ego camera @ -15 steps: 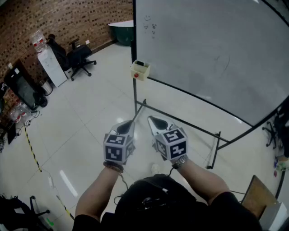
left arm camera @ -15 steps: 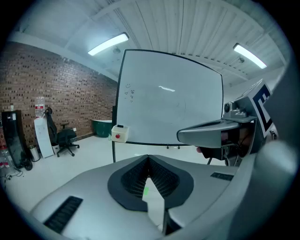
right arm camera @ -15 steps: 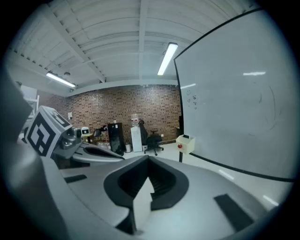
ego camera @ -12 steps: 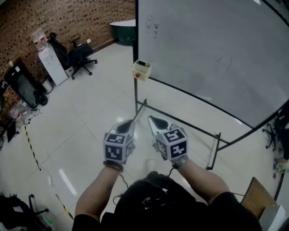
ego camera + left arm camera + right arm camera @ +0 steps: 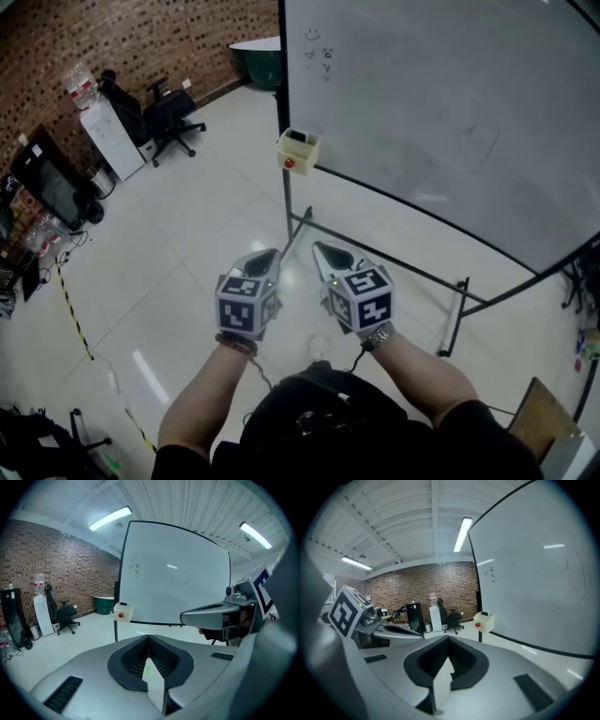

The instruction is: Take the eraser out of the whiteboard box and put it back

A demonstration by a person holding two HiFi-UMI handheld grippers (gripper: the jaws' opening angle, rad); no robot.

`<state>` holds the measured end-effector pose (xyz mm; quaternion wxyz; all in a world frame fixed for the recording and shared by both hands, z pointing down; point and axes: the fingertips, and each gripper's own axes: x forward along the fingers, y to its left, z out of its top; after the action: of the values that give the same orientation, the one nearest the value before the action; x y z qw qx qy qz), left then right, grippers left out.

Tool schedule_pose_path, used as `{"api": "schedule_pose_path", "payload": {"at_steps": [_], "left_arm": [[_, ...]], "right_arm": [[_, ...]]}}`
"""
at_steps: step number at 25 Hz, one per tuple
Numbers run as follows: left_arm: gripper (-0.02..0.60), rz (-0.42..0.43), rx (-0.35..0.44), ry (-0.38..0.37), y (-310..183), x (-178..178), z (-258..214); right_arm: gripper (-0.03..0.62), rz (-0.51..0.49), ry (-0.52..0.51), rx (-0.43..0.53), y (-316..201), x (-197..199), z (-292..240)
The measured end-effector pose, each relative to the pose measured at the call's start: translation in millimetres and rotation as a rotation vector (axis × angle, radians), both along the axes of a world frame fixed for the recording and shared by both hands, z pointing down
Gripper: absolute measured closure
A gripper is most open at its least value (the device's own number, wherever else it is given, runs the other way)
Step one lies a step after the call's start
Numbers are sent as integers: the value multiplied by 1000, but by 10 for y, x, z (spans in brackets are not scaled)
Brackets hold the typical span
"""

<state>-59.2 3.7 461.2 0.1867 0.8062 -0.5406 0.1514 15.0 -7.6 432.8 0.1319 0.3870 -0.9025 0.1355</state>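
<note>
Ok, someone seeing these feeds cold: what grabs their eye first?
The big whiteboard fills the upper right of the head view, with a small cream whiteboard box bearing a red dot at its lower left corner. Below, the left gripper and right gripper are held side by side, fingers shut and empty, well short of the box.

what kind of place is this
Probably an office or lab workspace, indoors: a large freestanding whiteboard with a small box on its frame, a black office chair near the brick wall, and a glossy pale floor.
</note>
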Motion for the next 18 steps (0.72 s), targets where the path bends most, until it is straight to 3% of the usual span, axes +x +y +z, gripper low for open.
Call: {"api": "schedule_pose_path", "payload": {"at_steps": [18], "left_arm": [[580, -7, -14, -31, -1456, 141, 100]], "right_arm": [[568, 1, -29, -55, -1363, 149, 215]]}}
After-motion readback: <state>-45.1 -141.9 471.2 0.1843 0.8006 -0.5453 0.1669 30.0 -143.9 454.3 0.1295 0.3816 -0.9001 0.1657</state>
